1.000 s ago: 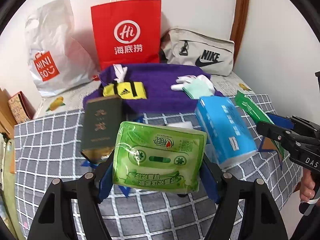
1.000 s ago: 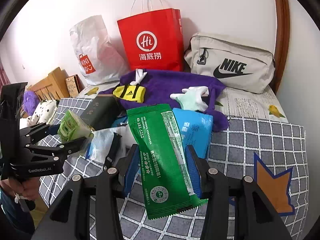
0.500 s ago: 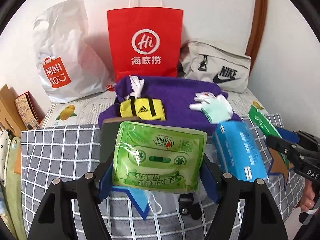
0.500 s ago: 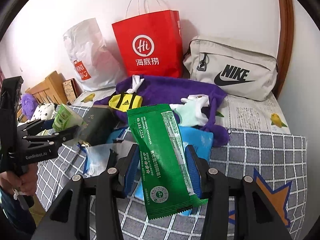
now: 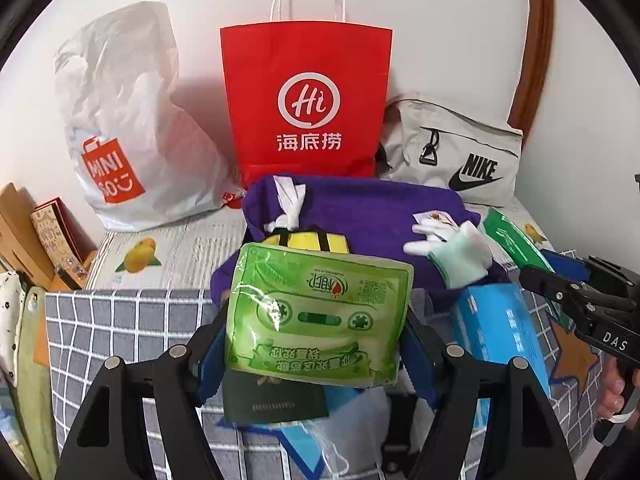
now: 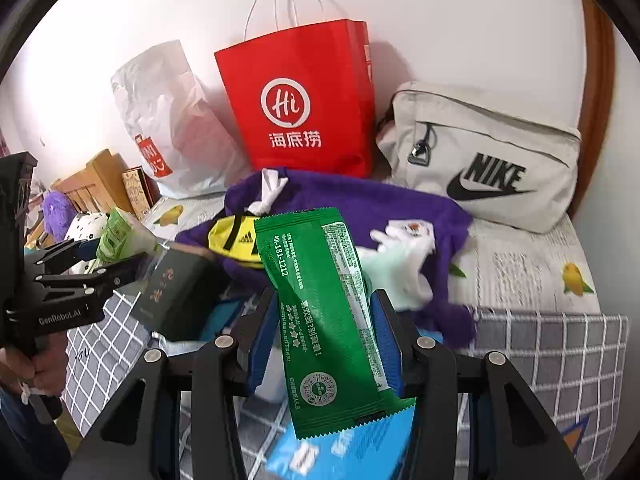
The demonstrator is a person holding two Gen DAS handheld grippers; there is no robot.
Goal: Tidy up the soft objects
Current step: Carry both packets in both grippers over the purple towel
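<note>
My left tongs point(image 5: 316, 344) grip the light-green tissue pack point(image 5: 318, 316), held in the air over the bed's near edge. My right tongs point(image 6: 326, 344) clamp the dark-green packet point(image 6: 324, 312) above the blue pack point(image 6: 352, 444), short of the purple towel point(image 6: 400, 208) mid-bed.

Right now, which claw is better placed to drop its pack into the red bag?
Left, probably. The left claw holds the light green tissue pack centred below the red paper bag; the right claw sits further right.
</note>
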